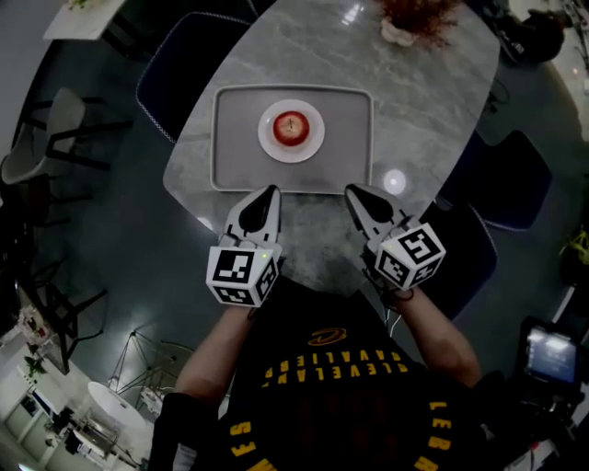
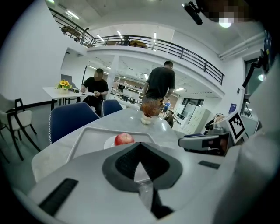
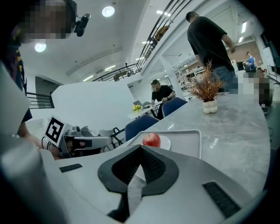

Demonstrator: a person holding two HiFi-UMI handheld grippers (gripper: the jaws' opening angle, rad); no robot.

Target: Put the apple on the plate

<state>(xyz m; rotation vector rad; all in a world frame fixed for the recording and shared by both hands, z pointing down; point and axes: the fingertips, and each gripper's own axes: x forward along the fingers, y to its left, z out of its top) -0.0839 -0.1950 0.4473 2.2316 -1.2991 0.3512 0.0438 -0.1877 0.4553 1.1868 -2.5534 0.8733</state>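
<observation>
A red apple point(image 1: 292, 128) sits upright on a small white plate point(image 1: 312, 146) in the middle of a grey tray point(image 1: 235, 138). Both grippers hover side by side at the table's near edge, short of the tray. My left gripper point(image 1: 270, 192) is shut with nothing between its jaws, and so is my right gripper point(image 1: 351, 190). From the left gripper view the apple point(image 2: 124, 139) peeks just over the closed jaws. In the right gripper view the apple point(image 3: 151, 140) and plate point(image 3: 166, 141) show beyond the shut jaws.
The marble table point(image 1: 423, 101) carries a dried-flower vase point(image 1: 414, 23) at its far end. Blue chairs point(image 1: 179, 64) stand on both sides. A person stands beyond the table point(image 2: 159, 85) and another sits at a far table point(image 2: 95, 87).
</observation>
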